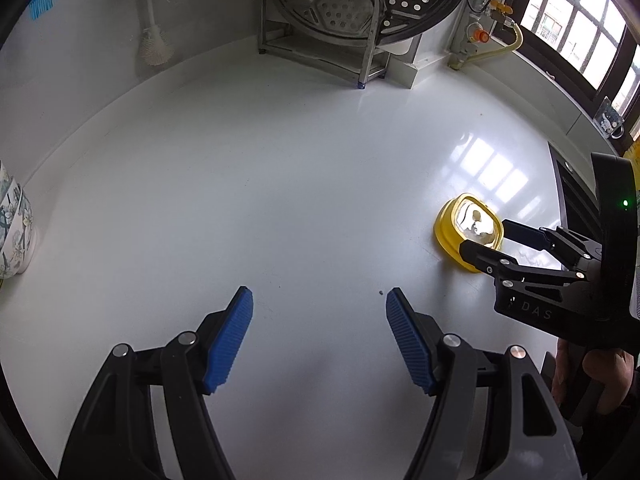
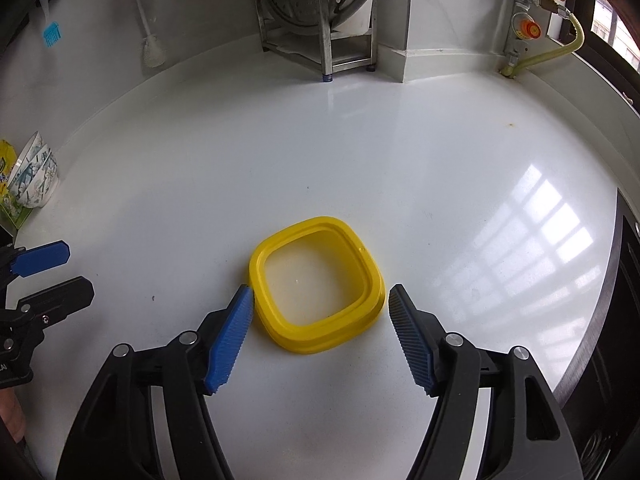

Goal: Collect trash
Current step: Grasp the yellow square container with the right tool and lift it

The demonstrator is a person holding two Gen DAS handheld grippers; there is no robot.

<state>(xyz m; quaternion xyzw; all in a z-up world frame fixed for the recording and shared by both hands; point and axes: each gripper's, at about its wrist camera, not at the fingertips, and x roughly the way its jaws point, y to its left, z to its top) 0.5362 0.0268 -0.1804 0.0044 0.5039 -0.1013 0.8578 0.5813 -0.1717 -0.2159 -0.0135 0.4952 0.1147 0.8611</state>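
Observation:
A yellow, square-ish plastic tub (image 2: 320, 340) with rounded corners lies flat on the white counter (image 2: 280, 160); its inside looks empty. My right gripper (image 2: 320, 290) is open. Its blue pads (image 2: 228, 340) straddle the tub's near half, close to both sides, and no grip shows. In the left wrist view the same tub (image 1: 444, 228) sits at the right with the right gripper (image 1: 486, 236) over it, a hand behind it. My left gripper (image 1: 319, 292) is open above bare counter with nothing between its fingers. It also shows at the left edge of the right wrist view as the left gripper (image 2: 78, 270).
A steel rack (image 1: 320, 40) with perforated steamer trays stands at the back wall. A white brush (image 1: 154, 48) leans beside it. Stacked patterned bowls (image 2: 34, 176) sit far left. A yellow gas hose (image 2: 560, 50) and a window are at the right, above a dark stove edge (image 2: 624, 280).

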